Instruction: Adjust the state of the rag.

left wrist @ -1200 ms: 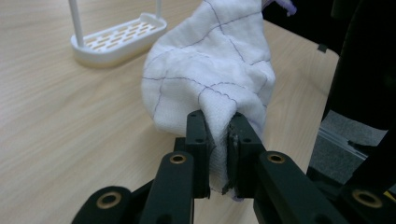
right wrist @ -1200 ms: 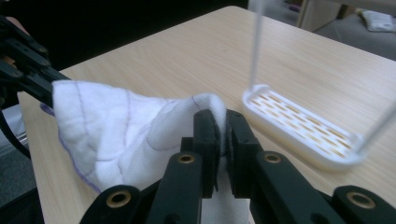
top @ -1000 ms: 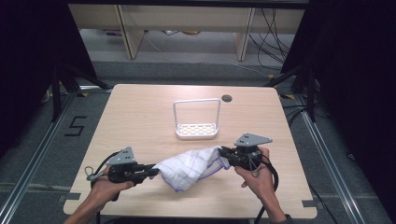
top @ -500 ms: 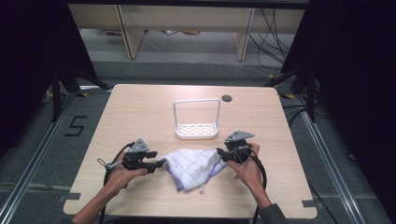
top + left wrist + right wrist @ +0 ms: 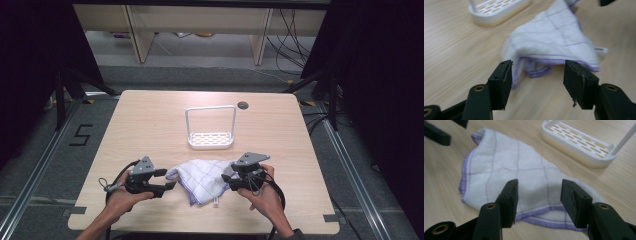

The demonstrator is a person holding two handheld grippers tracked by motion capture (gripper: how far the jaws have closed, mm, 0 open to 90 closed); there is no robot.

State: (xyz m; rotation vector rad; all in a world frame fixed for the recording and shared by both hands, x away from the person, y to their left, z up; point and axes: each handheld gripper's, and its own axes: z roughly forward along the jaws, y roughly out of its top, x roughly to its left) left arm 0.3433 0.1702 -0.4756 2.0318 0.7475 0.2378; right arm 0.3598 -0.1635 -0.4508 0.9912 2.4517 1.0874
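There, on the pale wooden desk (image 5: 150, 125), lay the white cloth (image 5: 202, 177) with its purple grid lines and purple hem, loosely folded and rumpled, between my two claws at the near edge. My left claw (image 5: 167, 179) stood released, jaws spread wide and holding nothing, its tips just beside the cloth's left fold; in the left gripper view the cloth (image 5: 554, 42) sat just ahead of the gap, its layered purple edge facing me and a small tag sticking out at the far side. My right claw (image 5: 230, 180) was likewise released, jaws apart, low over the cloth's right edge; in the right gripper view the cloth (image 5: 509, 170) spread out beyond the jaws. The white slotted rack (image 5: 210, 139) stood farther back, near the cloth but apart from it
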